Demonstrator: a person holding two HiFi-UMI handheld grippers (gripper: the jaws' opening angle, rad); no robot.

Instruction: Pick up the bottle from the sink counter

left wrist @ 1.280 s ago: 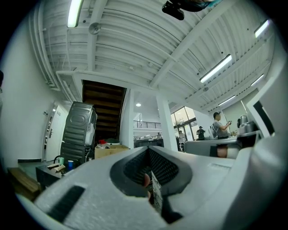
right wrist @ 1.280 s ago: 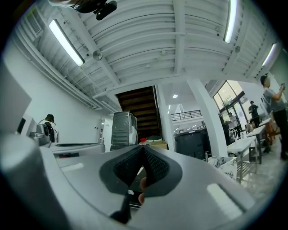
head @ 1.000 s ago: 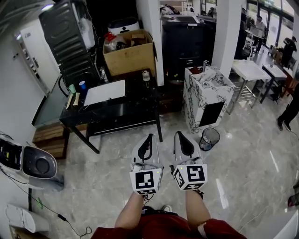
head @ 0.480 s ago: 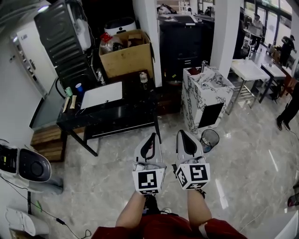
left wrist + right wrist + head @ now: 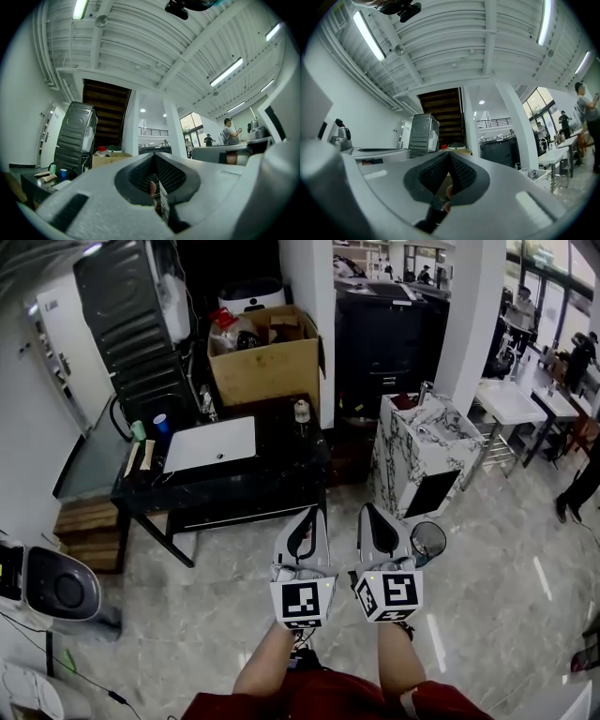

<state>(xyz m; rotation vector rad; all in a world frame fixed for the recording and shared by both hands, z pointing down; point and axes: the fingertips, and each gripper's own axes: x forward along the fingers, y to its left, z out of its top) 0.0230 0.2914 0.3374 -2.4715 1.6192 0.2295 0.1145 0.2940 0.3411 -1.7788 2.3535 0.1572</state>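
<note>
Above the floor (image 5: pixel 187 615), left hand-held gripper (image 5: pixel 315 514) and right hand-held gripper (image 5: pixel 365 510) are closed, empty.

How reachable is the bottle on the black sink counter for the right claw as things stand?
Probably not yet. The right claw hangs shut, well short of the bottle standing on the counter; nothing seems to block the way, only distance.

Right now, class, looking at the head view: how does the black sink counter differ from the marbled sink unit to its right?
The black sink counter is dark and stands on open legs; the marbled sink unit is white with dark veins and closed like a box. The counter is wide; the unit is narrower. The counter's basin is plain white; the unit's top is marbled. Both carry a basin on top.
</note>
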